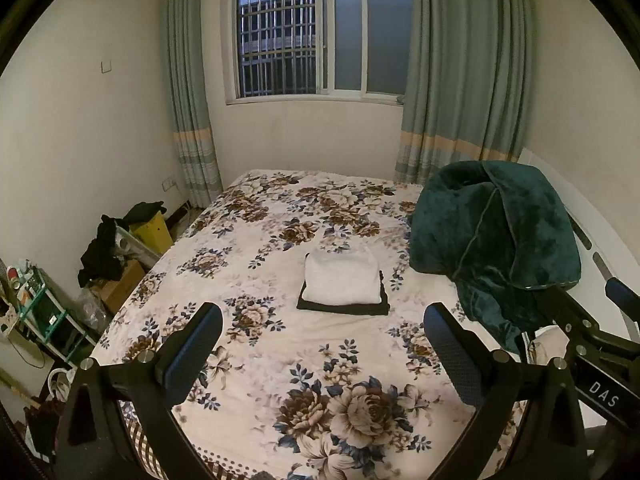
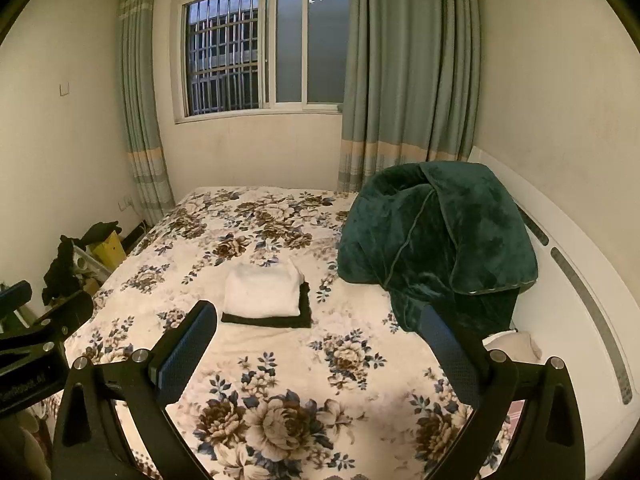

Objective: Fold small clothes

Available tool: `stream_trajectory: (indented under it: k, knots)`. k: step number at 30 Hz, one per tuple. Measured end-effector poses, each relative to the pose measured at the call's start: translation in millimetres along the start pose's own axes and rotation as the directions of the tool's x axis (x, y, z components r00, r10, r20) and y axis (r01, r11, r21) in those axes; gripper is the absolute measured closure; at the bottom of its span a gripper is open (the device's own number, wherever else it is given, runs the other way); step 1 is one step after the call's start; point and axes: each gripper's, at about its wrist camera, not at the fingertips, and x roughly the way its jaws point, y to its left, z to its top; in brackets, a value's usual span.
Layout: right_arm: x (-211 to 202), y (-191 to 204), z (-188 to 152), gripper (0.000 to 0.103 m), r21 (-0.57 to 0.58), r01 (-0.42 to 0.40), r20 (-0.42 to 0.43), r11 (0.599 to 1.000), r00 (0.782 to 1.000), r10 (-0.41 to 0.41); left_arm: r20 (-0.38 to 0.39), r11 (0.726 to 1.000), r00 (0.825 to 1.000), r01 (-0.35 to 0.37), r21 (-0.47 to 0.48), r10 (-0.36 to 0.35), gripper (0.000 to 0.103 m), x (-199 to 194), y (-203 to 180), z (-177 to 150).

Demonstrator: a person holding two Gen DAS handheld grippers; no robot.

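both tools raised over the near end of the bed (image 1: 280, 360), nothing gripped. left tool (image 1: 324, 344) spread wide, right tool (image 2: 320, 344) spread wide too. folded white garment (image 1: 342, 278) lies on a folded dark garment (image 1: 344, 309), mid-bed, straight ahead of both tools and well apart from them. stack's long axis runs left-right. looks a bit nearer the right tool's left finger, hard to call. green blanket (image 2: 436, 240) heaped right of stack, not touching.

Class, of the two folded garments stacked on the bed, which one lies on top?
The white garment lies on top; the dark garment lies beneath, only its edges showing.
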Motion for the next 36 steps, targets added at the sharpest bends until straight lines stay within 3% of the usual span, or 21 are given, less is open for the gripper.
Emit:
stream_trajectory:
  k: [36]
  knots:
    - [-9, 11, -5, 0.0, 0.004, -0.009, -0.001, 1.0, 1.0, 0.009, 0.017, 1.0, 1.0, -0.019, 0.005, 0.019, 0.0, -12, -2, 11]
